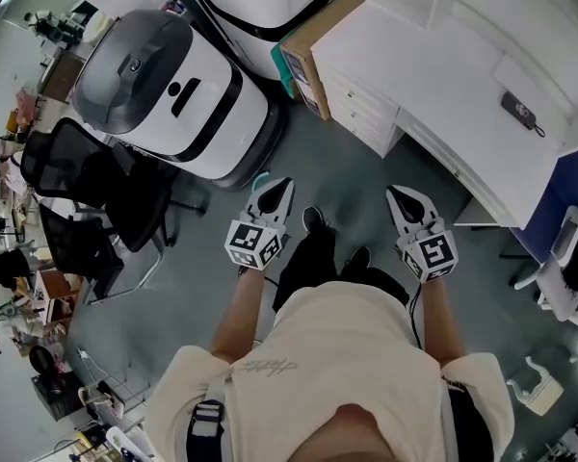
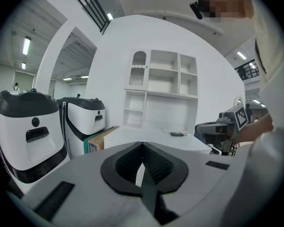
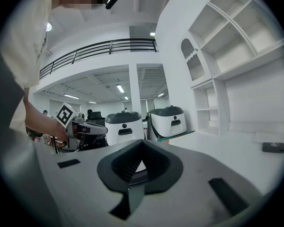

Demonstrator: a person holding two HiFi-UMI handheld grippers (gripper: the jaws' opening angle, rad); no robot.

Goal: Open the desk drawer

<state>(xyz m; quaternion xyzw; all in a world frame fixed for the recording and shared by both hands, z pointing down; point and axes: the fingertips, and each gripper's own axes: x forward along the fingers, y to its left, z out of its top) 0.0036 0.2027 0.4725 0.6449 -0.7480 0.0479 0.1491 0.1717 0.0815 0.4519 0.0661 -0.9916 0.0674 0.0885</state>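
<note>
The left gripper (image 1: 270,189) and the right gripper (image 1: 406,198) each have their jaws pressed together on nothing. One white desk (image 1: 443,70) lies at 2 o'clock, and its drawer stack (image 1: 358,106) at 1 o'clock has all fronts flush. Two white-and-grey machines (image 1: 178,89) stand at 11 o'clock. The label on the one cardboard box (image 1: 313,46) is unreadable.

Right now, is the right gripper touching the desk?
Apart. The head view shows bare floor between the right gripper and the desk. Its jaws are shut and hold nothing.
</note>
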